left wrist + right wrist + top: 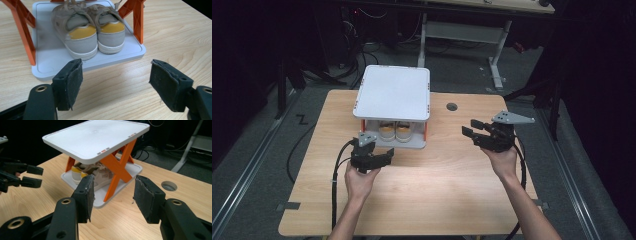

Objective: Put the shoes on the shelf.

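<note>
A small white two-level rack (395,92) with orange cross legs (119,167) stands at the table's far middle. On its lower shelf (45,53) sits a pair of grey shoes with yellow heel tabs (87,32) (395,132), heels toward me. My left gripper (382,156) (116,80) hovers just in front of the rack, open, nothing between its pads. To the right of the rack my right gripper (472,129) (113,195) is held above the table, also open and empty, pointing left at the rack. The other gripper (22,176) appears at the left of the right gripper view.
The wooden table (422,190) has a round cable hole (452,106) (169,186) right of the rack. Black cables trail from both grippers off the front edge. A desk frame (497,45) and floor cables lie beyond the table.
</note>
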Demonstrator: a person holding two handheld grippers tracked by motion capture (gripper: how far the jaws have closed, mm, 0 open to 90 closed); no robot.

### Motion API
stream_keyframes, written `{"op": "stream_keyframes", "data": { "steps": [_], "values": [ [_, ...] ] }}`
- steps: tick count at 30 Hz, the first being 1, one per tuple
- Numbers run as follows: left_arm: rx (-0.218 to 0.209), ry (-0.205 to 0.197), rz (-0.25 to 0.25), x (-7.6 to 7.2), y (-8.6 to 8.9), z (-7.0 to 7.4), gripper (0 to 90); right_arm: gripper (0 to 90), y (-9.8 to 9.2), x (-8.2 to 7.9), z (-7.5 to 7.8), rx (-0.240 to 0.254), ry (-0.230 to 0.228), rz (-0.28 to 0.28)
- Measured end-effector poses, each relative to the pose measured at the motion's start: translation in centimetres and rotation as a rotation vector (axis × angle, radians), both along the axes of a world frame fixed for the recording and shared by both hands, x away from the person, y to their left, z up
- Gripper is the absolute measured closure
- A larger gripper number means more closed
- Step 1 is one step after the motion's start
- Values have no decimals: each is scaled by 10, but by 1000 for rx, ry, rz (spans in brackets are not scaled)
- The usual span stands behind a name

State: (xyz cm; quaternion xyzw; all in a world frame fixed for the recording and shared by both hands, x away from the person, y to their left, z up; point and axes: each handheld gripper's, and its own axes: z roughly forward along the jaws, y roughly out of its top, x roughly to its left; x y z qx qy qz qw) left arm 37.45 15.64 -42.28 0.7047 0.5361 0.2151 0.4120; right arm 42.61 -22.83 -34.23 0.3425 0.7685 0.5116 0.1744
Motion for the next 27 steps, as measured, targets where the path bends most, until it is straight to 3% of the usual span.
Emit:
{"op": "stream_keyframes", "data": {
  "steps": [9,13,27],
  "values": [
    [1,6,0,-4,3,-6,253,503,-21,-13,-15,-21,6,-49],
    [32,6,-11,-9,2,-9,249,504,-30,-18,-25,-16,14,-73],
    [29,31,14,-17,9,-24,244,505,-64,-26,-66,-2,88,-172]
  ]
}}
